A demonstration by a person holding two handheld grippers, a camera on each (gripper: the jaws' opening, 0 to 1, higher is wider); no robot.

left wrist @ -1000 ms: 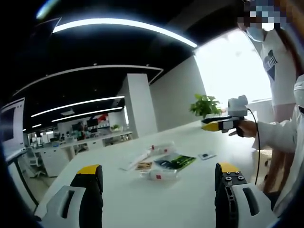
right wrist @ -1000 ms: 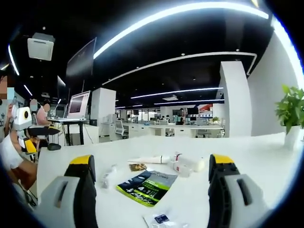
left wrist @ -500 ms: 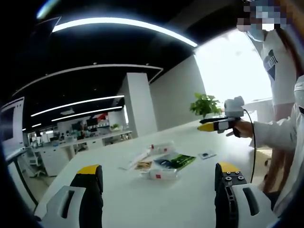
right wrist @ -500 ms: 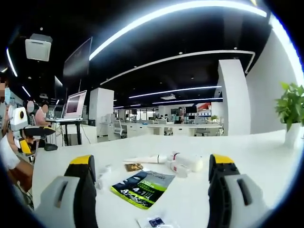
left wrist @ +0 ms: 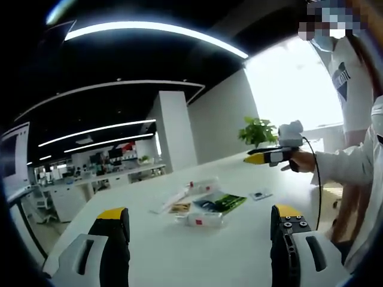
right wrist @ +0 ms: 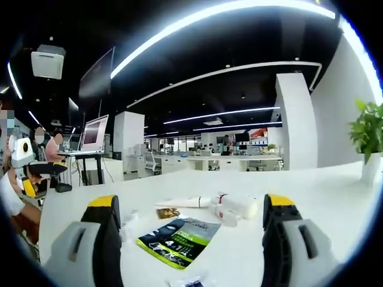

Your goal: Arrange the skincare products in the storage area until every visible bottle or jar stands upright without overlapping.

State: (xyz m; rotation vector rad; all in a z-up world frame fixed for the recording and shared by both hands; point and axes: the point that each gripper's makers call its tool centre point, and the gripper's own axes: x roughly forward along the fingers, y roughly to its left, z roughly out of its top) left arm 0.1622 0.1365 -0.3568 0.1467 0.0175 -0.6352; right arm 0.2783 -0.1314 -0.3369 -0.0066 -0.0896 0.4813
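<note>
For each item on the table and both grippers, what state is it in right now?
left gripper: open, empty, above the table
right gripper: open, empty, above the table
white bottle with red label: lying on its side
white tube: lying flat
green sachet: lying flat
small blue-and-white packet: lying flat, apart from the rest
white table: products scattered, none upright

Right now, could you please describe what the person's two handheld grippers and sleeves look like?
The left gripper and right gripper each have two pale grey jaws with black inner faces and yellow tips. Seen from the left gripper view, the right gripper has a yellow-and-black nose and a dark cable, held beside a white sleeve.
</note>
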